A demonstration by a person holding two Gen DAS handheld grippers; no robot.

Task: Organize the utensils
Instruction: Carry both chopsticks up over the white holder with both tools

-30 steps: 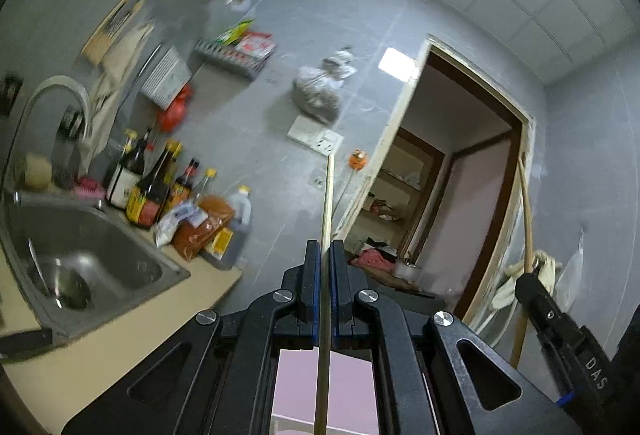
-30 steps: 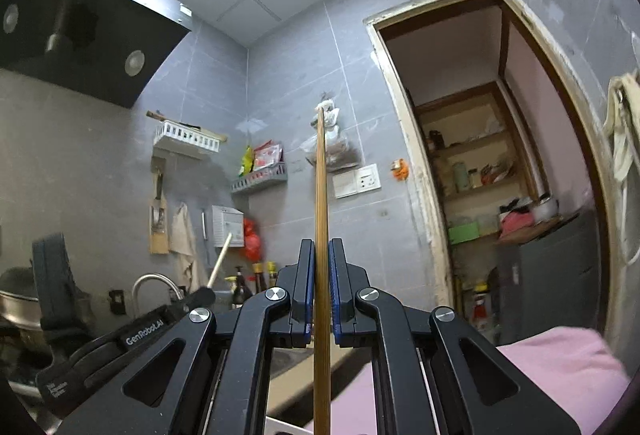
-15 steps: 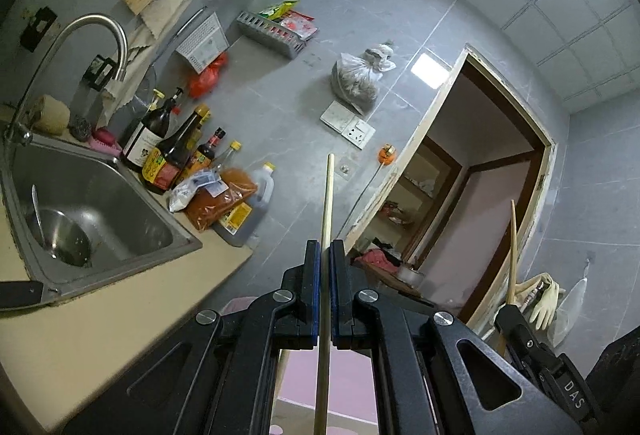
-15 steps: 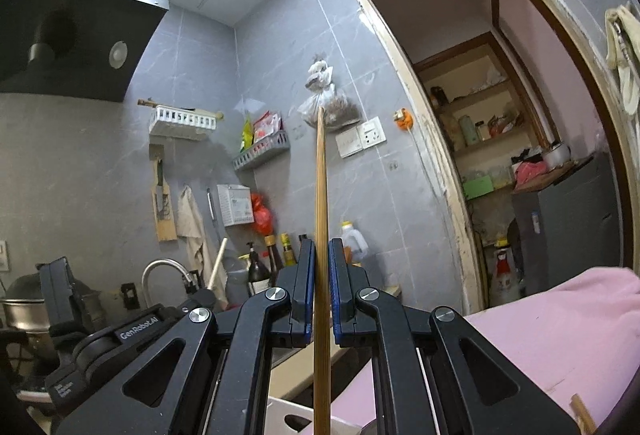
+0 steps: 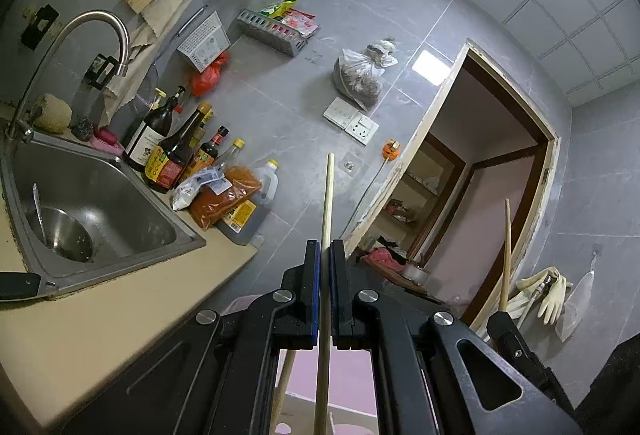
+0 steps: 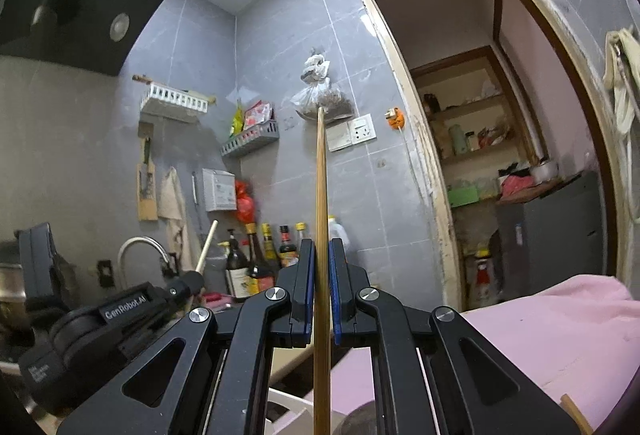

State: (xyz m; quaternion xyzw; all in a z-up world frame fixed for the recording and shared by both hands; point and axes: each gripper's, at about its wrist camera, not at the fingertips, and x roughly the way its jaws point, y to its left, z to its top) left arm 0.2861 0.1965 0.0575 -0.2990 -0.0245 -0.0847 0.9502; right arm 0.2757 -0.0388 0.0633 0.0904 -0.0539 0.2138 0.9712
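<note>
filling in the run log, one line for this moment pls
left gripper: shut on pale chopstick | right gripper: shut on darker chopstick | both chopsticks upright, not yet stowed

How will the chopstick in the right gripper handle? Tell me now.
The chopstick looks stiff: it juts straight from the right gripper without sagging. Thin wood, so probably light. The pads pinch only a short stretch, so it may pivot if bumped.
</note>
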